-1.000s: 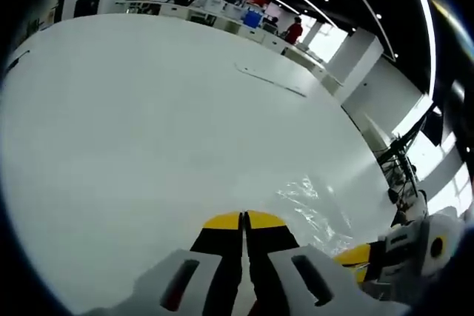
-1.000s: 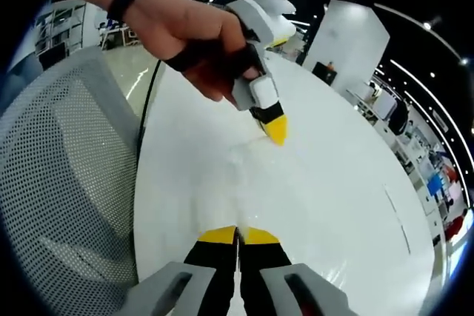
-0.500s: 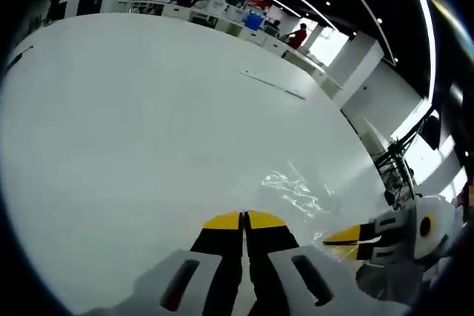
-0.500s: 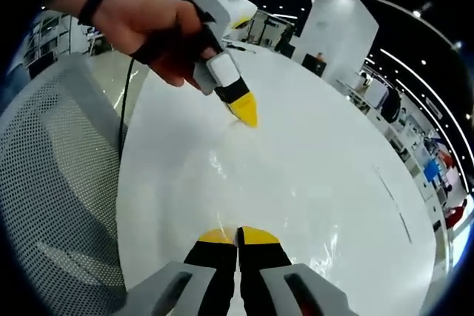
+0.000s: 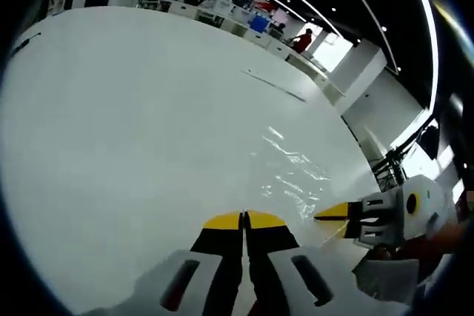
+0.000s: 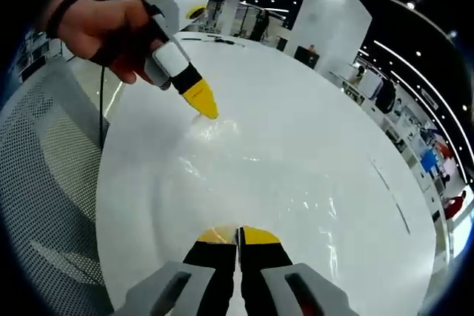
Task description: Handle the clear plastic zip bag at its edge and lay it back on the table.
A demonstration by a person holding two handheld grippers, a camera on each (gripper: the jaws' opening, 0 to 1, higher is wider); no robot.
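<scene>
Both grippers, left (image 5: pixel 243 217) and right (image 6: pixel 238 233), pinch the clear zip bag (image 6: pixel 252 175) by its edges at lower centre; keep it taut and lower it evenly onto the white table (image 5: pixel 133 109)

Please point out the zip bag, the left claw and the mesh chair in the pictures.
zip bag (image 6: pixel 252 175): right gripper view, its glossy middle.
left claw (image 6: pixel 201 100): right gripper view, its yellow tips.
mesh chair (image 6: pixel 44 183): right gripper view, its backrest mesh.
</scene>
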